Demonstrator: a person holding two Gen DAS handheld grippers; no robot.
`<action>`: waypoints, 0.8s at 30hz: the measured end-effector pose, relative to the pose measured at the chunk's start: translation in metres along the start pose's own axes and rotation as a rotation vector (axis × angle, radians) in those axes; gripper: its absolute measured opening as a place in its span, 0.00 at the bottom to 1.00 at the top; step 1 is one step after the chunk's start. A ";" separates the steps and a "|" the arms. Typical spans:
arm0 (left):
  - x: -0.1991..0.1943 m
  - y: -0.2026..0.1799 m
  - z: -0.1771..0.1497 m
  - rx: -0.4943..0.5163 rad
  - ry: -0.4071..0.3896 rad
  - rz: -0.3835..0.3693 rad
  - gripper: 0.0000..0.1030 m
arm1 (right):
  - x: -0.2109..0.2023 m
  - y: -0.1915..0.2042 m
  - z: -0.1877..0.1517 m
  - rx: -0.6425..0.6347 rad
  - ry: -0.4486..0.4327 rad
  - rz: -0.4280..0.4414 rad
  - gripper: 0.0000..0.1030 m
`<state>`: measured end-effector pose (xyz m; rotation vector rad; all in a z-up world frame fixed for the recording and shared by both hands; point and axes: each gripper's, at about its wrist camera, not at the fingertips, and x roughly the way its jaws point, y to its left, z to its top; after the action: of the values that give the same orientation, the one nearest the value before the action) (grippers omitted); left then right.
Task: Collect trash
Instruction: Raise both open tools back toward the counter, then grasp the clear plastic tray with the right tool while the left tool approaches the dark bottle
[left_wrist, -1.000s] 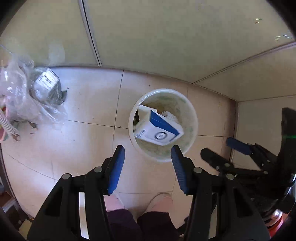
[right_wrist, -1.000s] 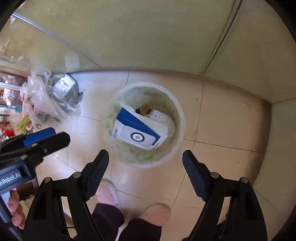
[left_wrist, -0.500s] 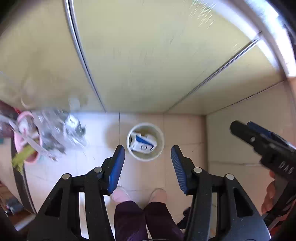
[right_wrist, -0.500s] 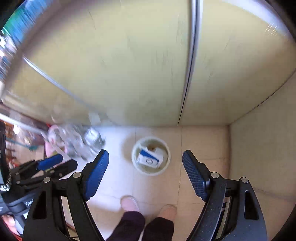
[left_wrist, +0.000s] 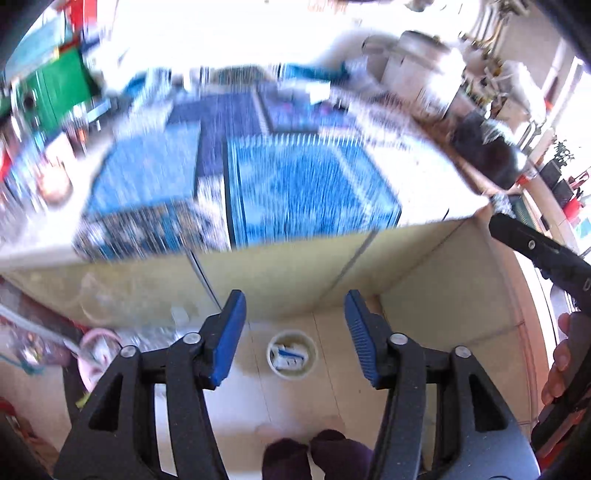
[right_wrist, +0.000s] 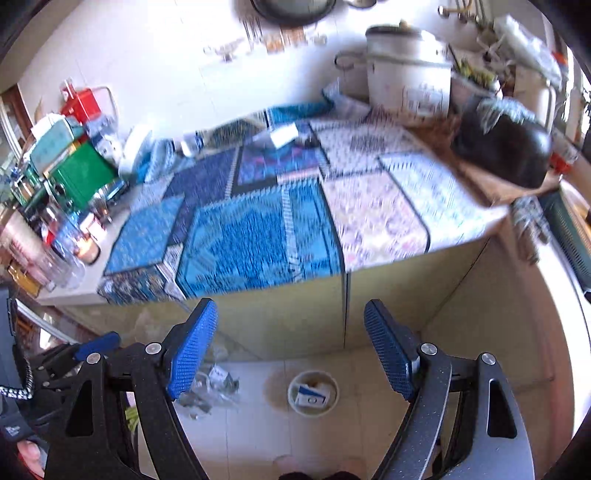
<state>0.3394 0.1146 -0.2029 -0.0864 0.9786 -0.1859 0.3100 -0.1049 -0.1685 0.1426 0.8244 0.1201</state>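
A white round bin stands on the tiled floor far below, with a blue and white box inside. It also shows in the right wrist view, with the box. My left gripper is open and empty, high above the bin. My right gripper is open and empty, also high above the floor. A counter covered with blue and patterned mats fills the upper part of both views. A small white item lies on the mats at the back.
A crumpled clear plastic bag lies on the floor left of the bin. On the counter stand a white cooker, a black bag, a green box and jars. The person's feet are below.
Both grippers have risen far above the bin and tilted up, so the counter top with its mats has come into view. The bin looks much smaller. Both stay open.
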 end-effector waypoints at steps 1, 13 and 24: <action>-0.011 -0.001 0.007 0.007 -0.027 0.003 0.57 | -0.006 0.003 0.007 -0.003 -0.017 -0.008 0.77; -0.026 -0.006 0.104 0.017 -0.149 0.014 0.60 | -0.014 -0.009 0.086 -0.014 -0.149 -0.003 0.77; 0.057 -0.026 0.229 -0.102 -0.125 0.091 0.62 | 0.070 -0.061 0.195 -0.098 -0.054 0.077 0.77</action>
<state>0.5577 0.0755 -0.1176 -0.1446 0.8648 -0.0464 0.5039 -0.1689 -0.0989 0.0852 0.7577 0.2282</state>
